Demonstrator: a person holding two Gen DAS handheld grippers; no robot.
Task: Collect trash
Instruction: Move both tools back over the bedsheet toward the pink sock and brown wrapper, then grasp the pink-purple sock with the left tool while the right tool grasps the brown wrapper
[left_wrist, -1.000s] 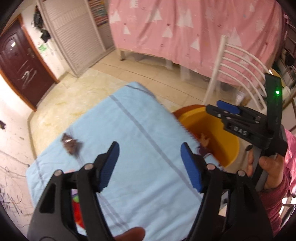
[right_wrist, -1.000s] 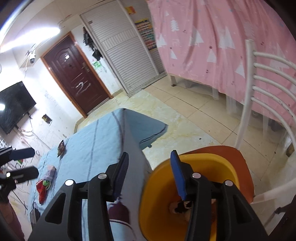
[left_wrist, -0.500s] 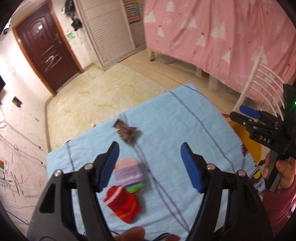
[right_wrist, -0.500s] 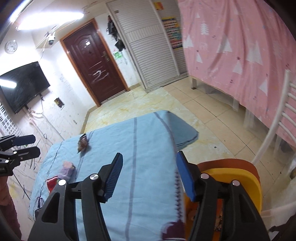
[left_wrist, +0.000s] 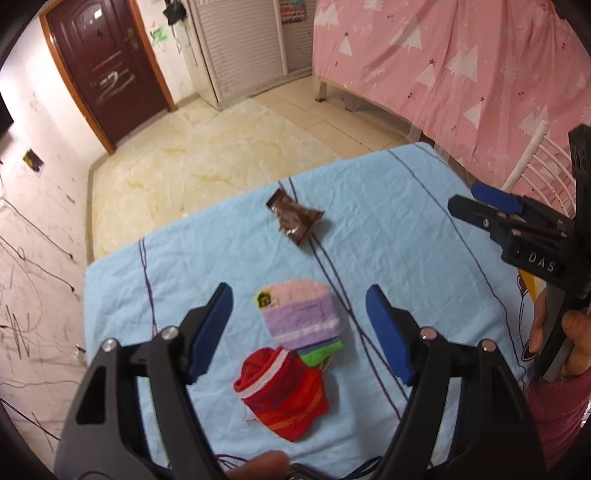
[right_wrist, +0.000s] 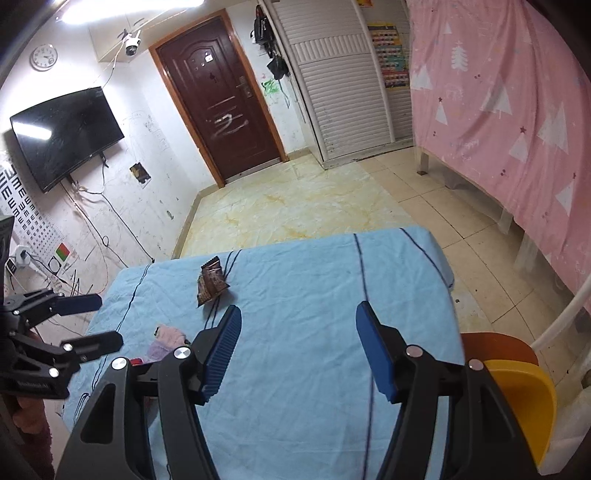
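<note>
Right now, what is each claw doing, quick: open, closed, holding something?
Left claw: opening, holding nothing; the socks lie on the cloth beneath it.
Right claw: opening, holding nothing.

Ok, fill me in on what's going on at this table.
A person is clearing trash with a gripper in each hand. The left gripper hangs over the pastel sock and red sock; the right gripper is over bare cloth. Both are empty, with jaws opening. A brown wrapper lies untouched further back. The yellow bin sits off the table's right edge.
</note>
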